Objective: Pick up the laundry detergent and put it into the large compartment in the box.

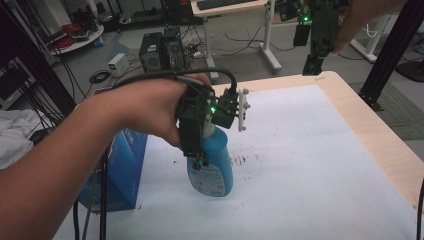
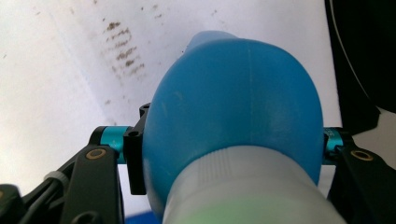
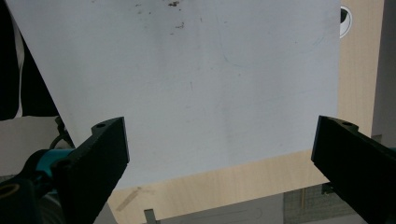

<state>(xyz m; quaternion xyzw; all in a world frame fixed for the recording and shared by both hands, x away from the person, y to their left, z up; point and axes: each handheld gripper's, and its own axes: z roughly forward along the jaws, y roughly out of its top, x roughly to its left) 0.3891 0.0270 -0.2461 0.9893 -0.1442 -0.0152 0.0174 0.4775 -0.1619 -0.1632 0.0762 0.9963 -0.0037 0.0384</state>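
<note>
So the left gripper (image 1: 198,162) has its fingers clamped on a blue spray bottle (image 1: 212,167), pinching it from both sides right up at the shoulder, just under the pale neck. Makes sense to grab it there: the body is fat and slippery, and the narrower top gives the fingers something to bite on. In the left gripper view the bottle (image 2: 233,107) bulges out between the two black fingers (image 2: 133,158), so it's a snug hold.

The bottle sits over the white sheet (image 1: 310,165) covering the table, toward the near left part, just beside a patch of brown smudges (image 1: 245,159). Can't tell if its base is touching the sheet or hanging just above it. My guess is the stain is what the spray is meant for.

A blue box (image 1: 125,167) stands by the left edge, near the bottle.

The right gripper (image 3: 219,154) has its fingers spread wide with nothing between them, looking down at bare sheet and the wooden table edge (image 3: 355,84). Looks like it's just waiting.
</note>
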